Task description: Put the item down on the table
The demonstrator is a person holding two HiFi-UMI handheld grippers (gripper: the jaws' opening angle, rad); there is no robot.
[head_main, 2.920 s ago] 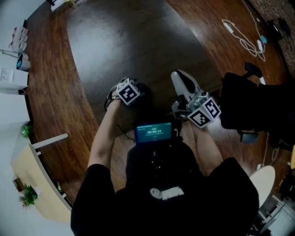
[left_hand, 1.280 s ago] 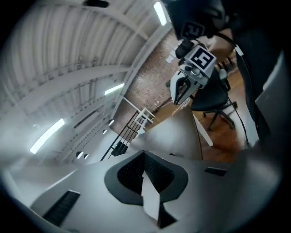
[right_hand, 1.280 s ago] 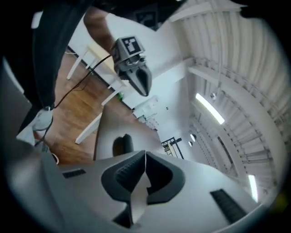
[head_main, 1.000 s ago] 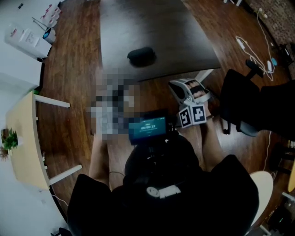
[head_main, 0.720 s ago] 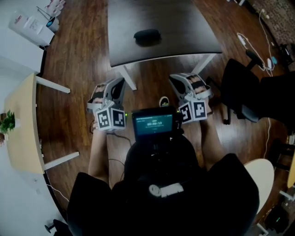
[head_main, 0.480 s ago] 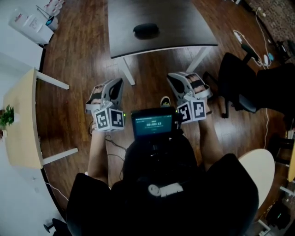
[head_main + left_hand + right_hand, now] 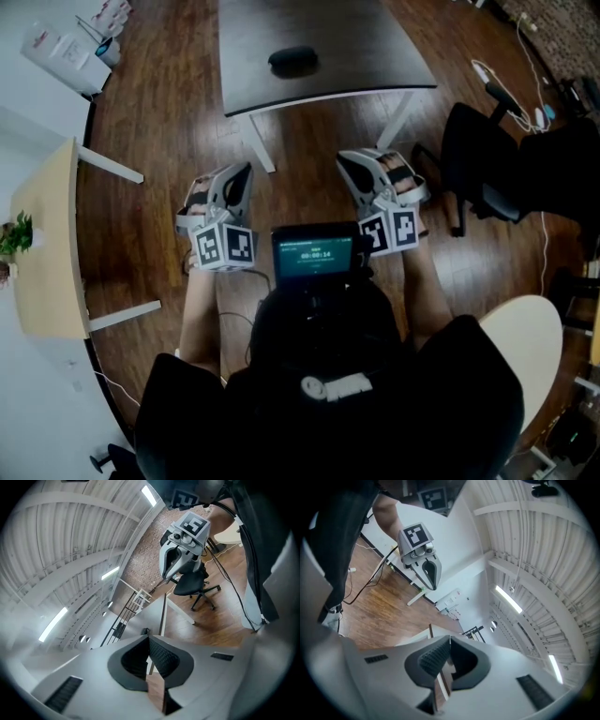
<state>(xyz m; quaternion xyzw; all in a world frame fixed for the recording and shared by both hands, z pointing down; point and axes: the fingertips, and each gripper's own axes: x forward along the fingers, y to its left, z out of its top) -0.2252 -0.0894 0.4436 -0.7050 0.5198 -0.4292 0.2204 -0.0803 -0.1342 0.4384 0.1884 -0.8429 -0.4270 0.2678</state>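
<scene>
On the dark table (image 7: 375, 56) at the top of the head view, the dark rounded item (image 7: 292, 60) lies flat on the surface, near the middle of the tabletop and well apart from both grippers. Below the table's near edge, over the wood floor (image 7: 141, 169), the left gripper (image 7: 241, 178) and the right gripper (image 7: 352, 169) are held side by side with their tips pointing toward the table. A small lit screen (image 7: 314, 253) sits between their marker cubes. In the left gripper view, the fingers (image 7: 164, 659) are closed together with nothing between them; the table edge and a small dark shape on it appear just beyond the tips. In the right gripper view, the fingers (image 7: 433, 660) are likewise closed together and hold nothing. A black office chair (image 7: 478, 169) stands to the right of the table, and a pale wooden table (image 7: 47, 262) stands at the left edge.
</scene>
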